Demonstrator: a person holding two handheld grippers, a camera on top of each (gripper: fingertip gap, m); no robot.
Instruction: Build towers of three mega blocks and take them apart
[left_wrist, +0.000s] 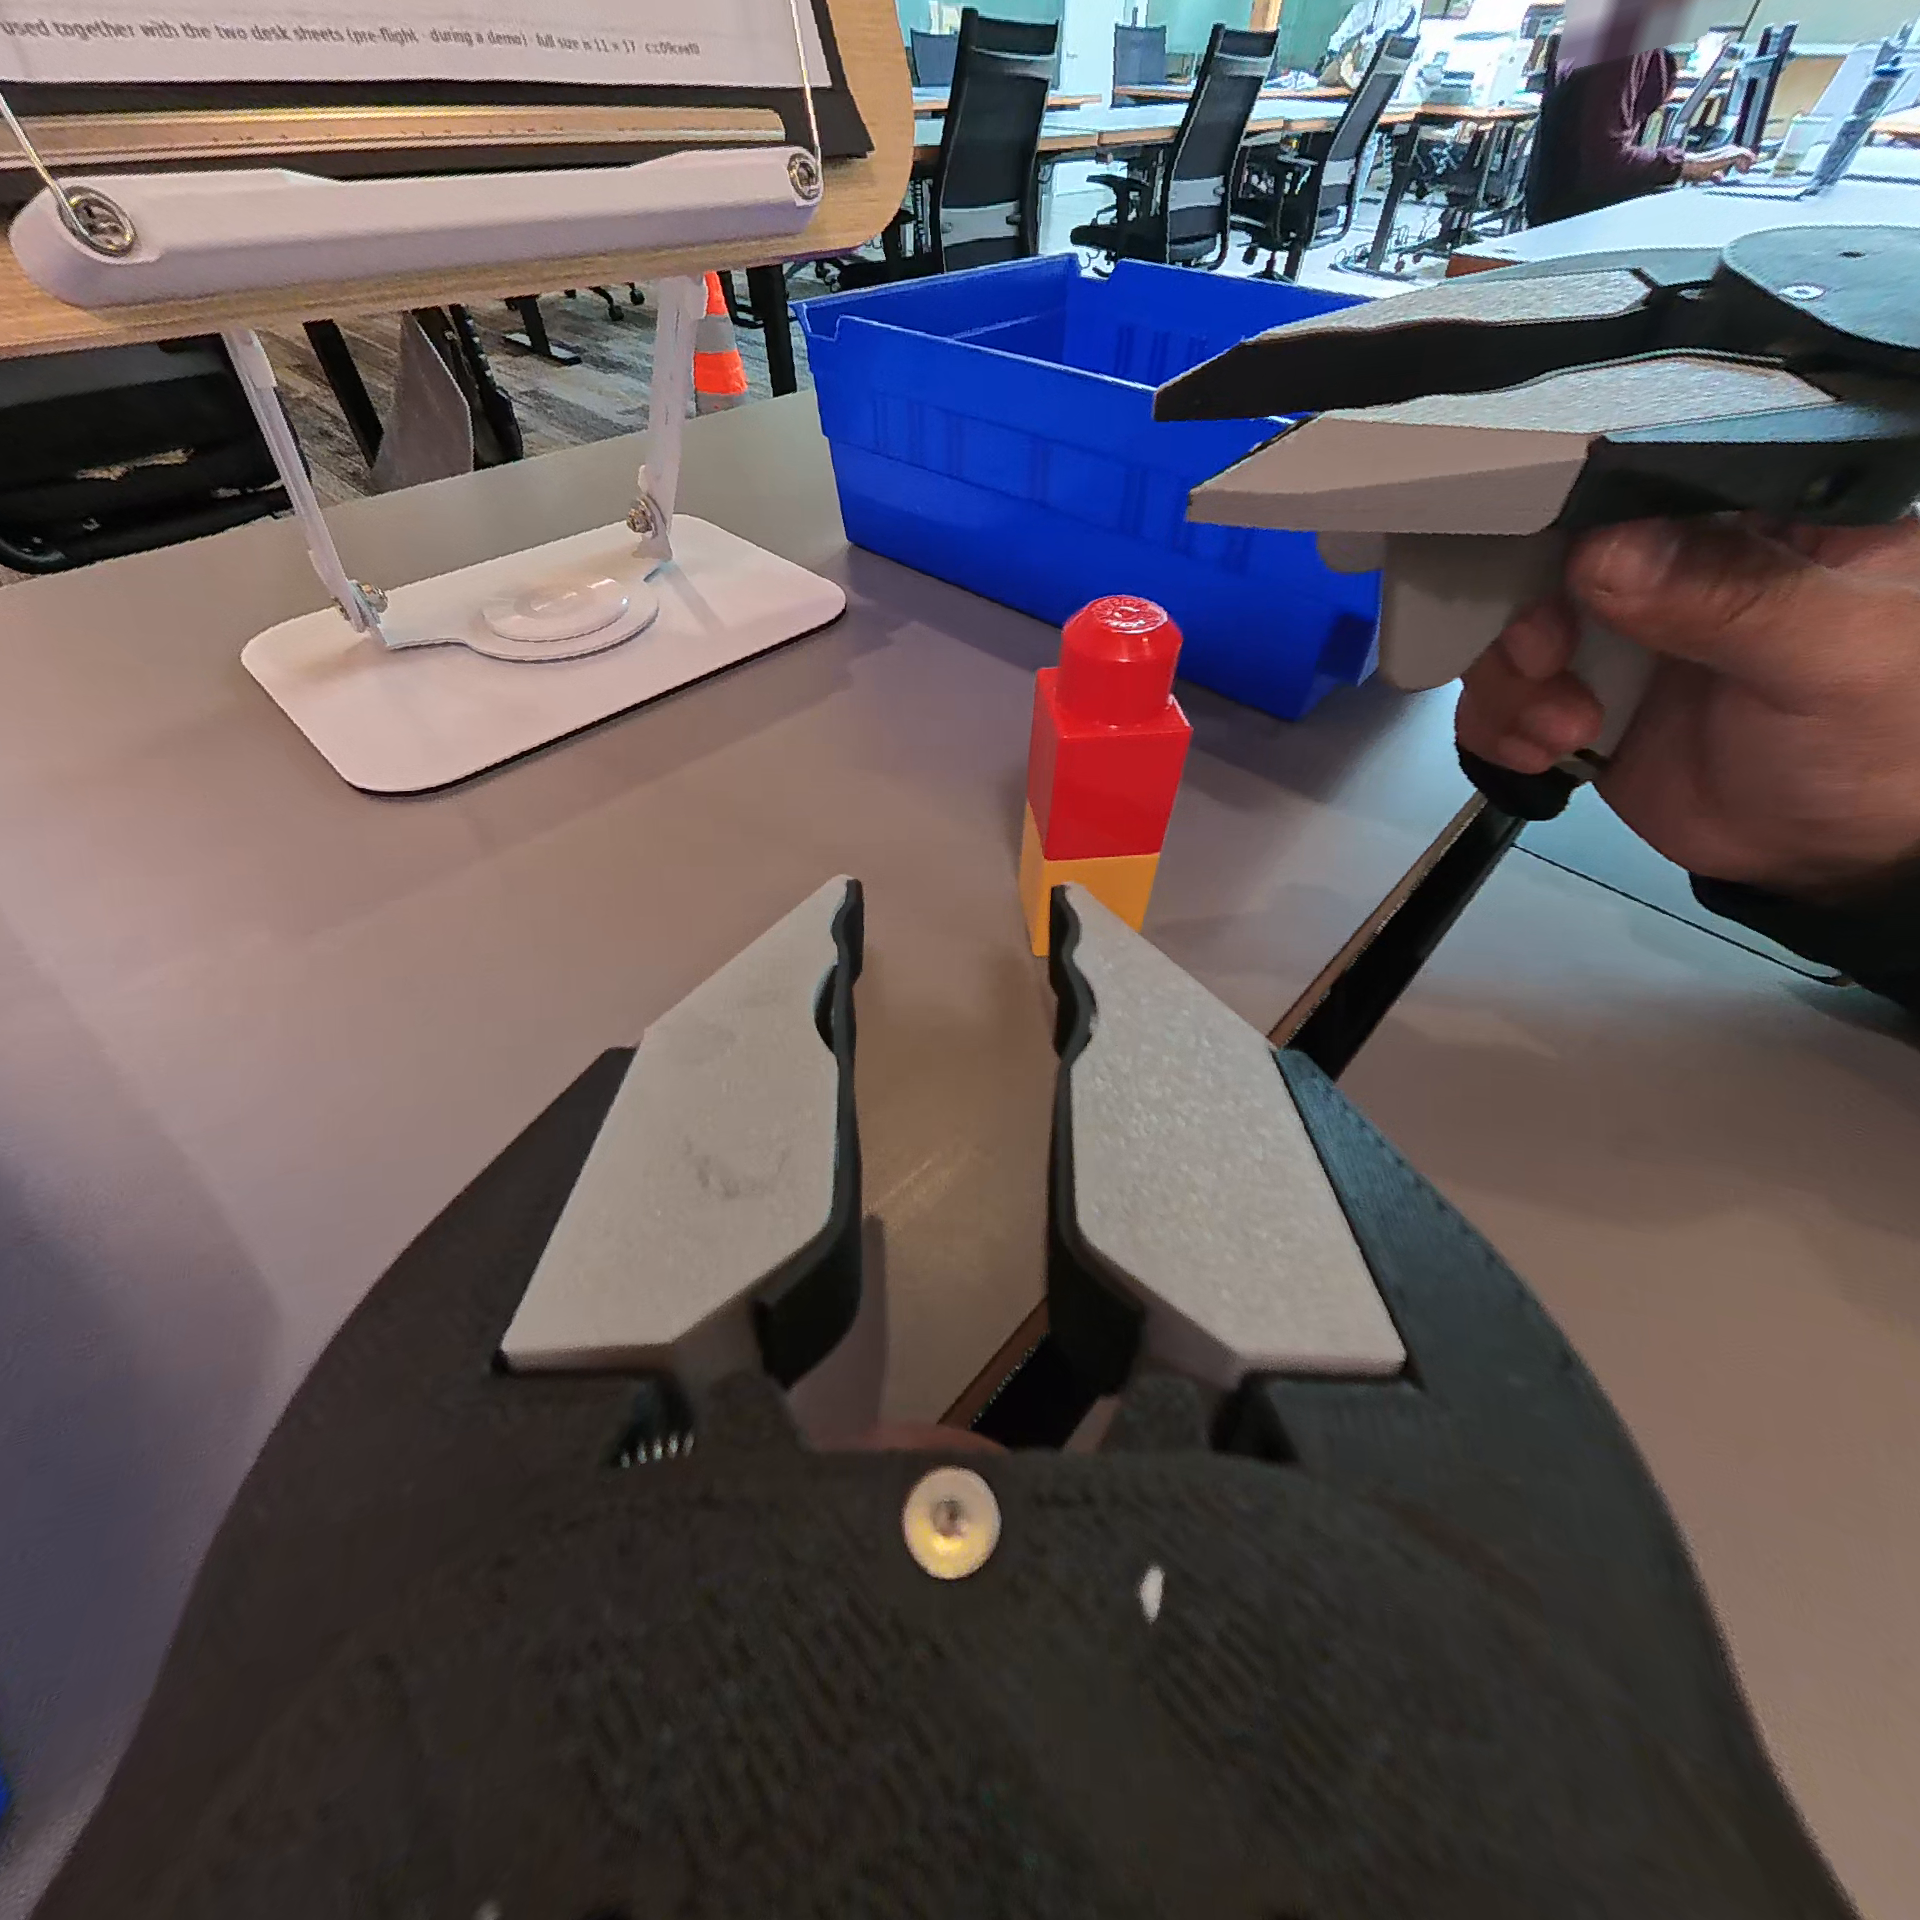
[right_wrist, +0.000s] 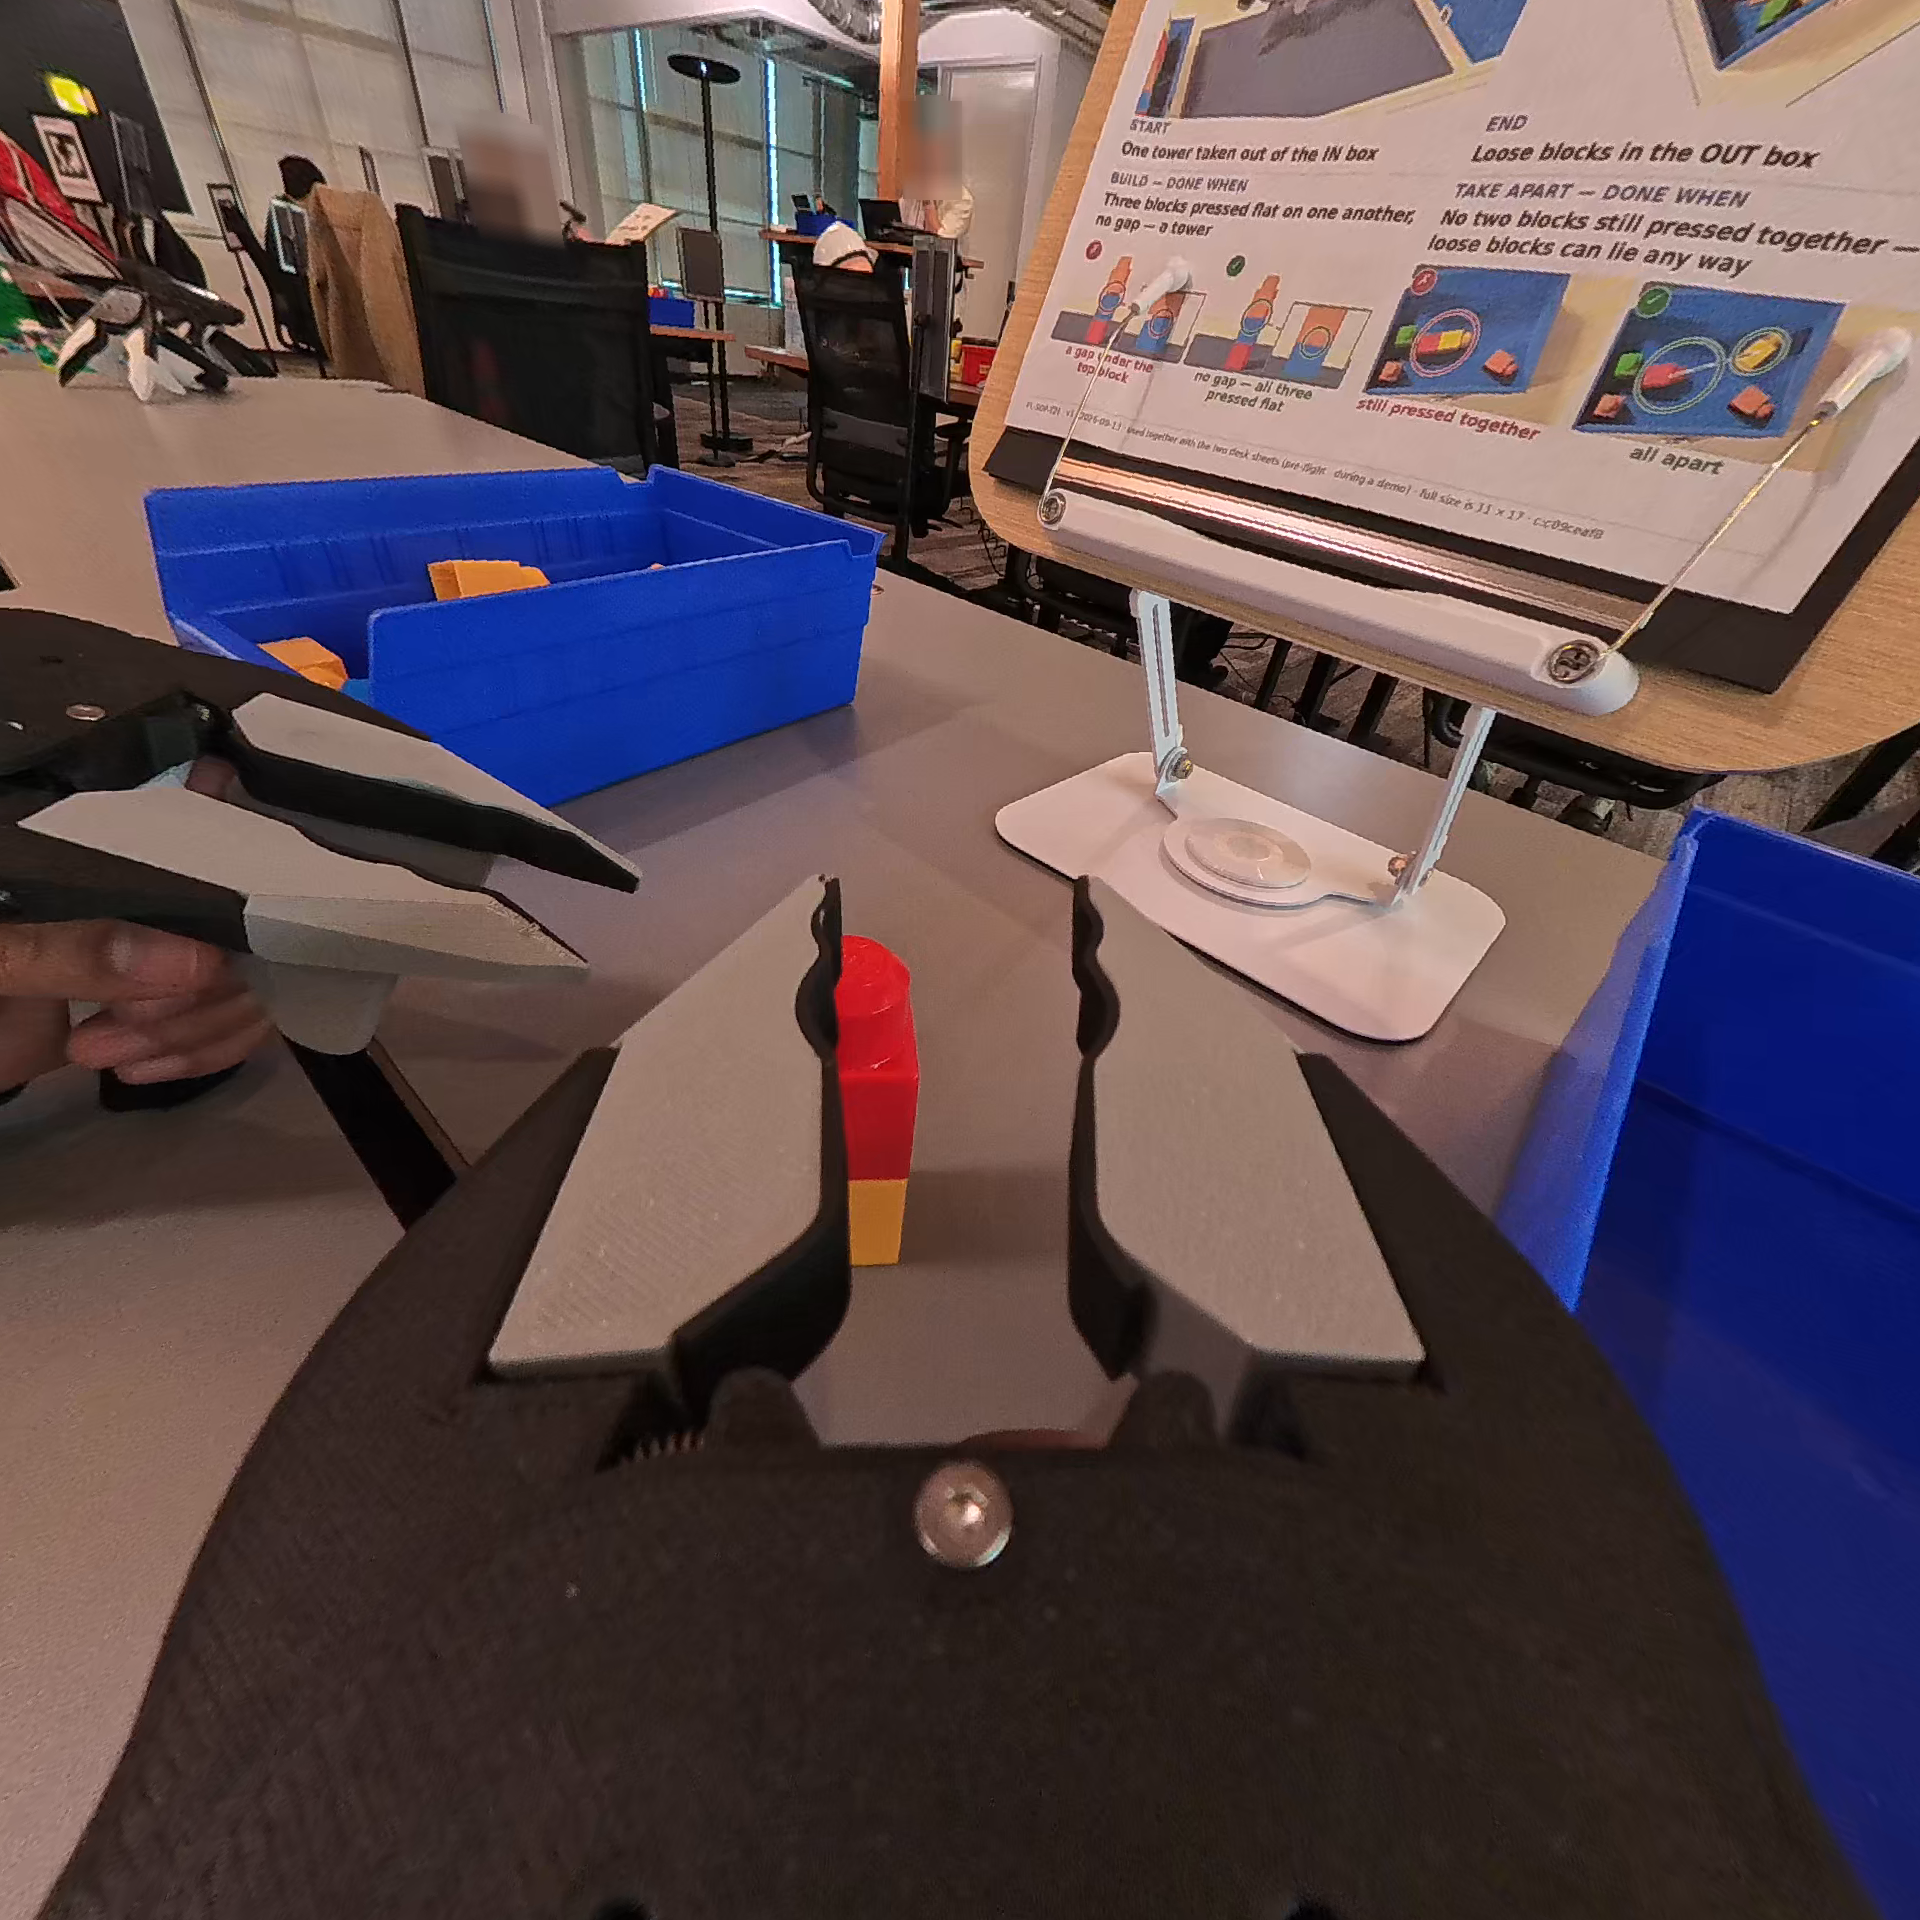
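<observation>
On my left, a blue bin (right_wrist: 623, 665) sits on the grey table (right_wrist: 935, 748) with orange blocks (right_wrist: 483, 577) loose in its compartments; my left gripper (left_wrist: 954, 935) hovers spread and empty, low beside the tower; the tower (right_wrist: 878, 1101) — red blocks on a yellow one — stands upright on the table, between my right gripper (right_wrist: 951, 935) fingers, which gape wide and touch nothing; beyond stands a white document stand (right_wrist: 1257, 883); at far right another blue bin (right_wrist: 1766, 1091) — its contents hidden.

Printed instruction sheet (right_wrist: 1455, 260) with pictures stands on the white stand (right_wrist: 1257, 883).
</observation>
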